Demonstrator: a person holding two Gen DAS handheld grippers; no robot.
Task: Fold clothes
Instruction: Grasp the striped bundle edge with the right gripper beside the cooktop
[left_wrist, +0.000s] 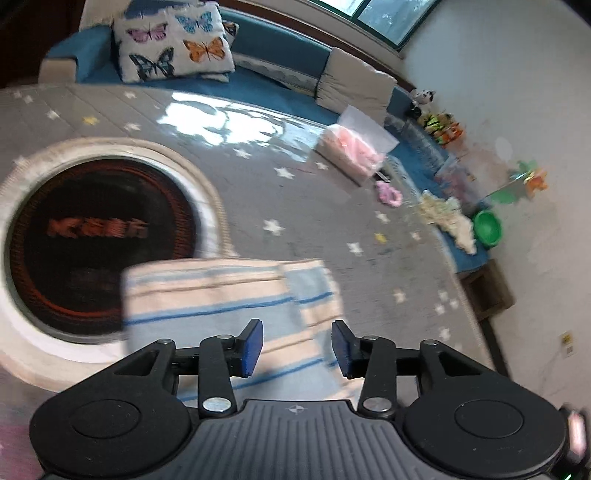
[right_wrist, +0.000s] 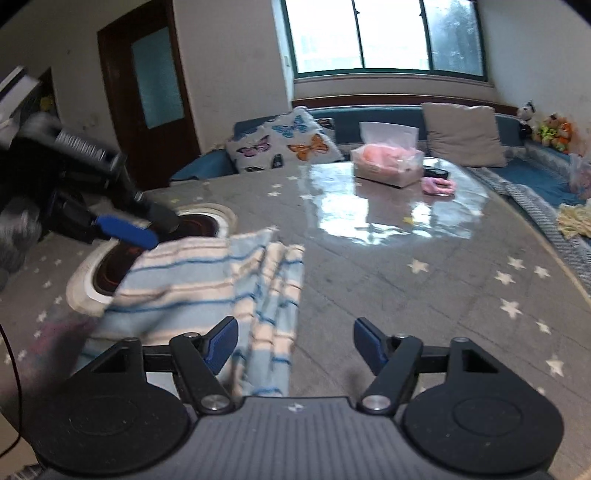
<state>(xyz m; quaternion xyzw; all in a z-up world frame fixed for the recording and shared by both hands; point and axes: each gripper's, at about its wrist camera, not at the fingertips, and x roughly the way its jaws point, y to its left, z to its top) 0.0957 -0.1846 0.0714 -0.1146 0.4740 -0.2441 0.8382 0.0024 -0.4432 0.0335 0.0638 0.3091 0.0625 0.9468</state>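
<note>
A folded light-blue and cream striped garment (left_wrist: 229, 299) lies on the grey star-patterned table, partly over a round black inset. In the left wrist view my left gripper (left_wrist: 297, 347) is open, its blue pads just above the garment's near part. In the right wrist view the garment (right_wrist: 207, 284) lies left of centre. My right gripper (right_wrist: 295, 345) is open and empty, its left pad over the garment's right edge, its right pad over bare table. My left gripper (right_wrist: 125, 230) shows at the far left, blurred, above the garment's far corner.
A round black inset with a white rim (left_wrist: 96, 236) sits in the table (right_wrist: 424, 295). A clear bag with pink contents (right_wrist: 388, 162) and a pink item (right_wrist: 437, 186) lie at the far side. A blue sofa with a butterfly cushion (right_wrist: 284, 142) runs behind. A green bowl (left_wrist: 487, 227) sits at the right.
</note>
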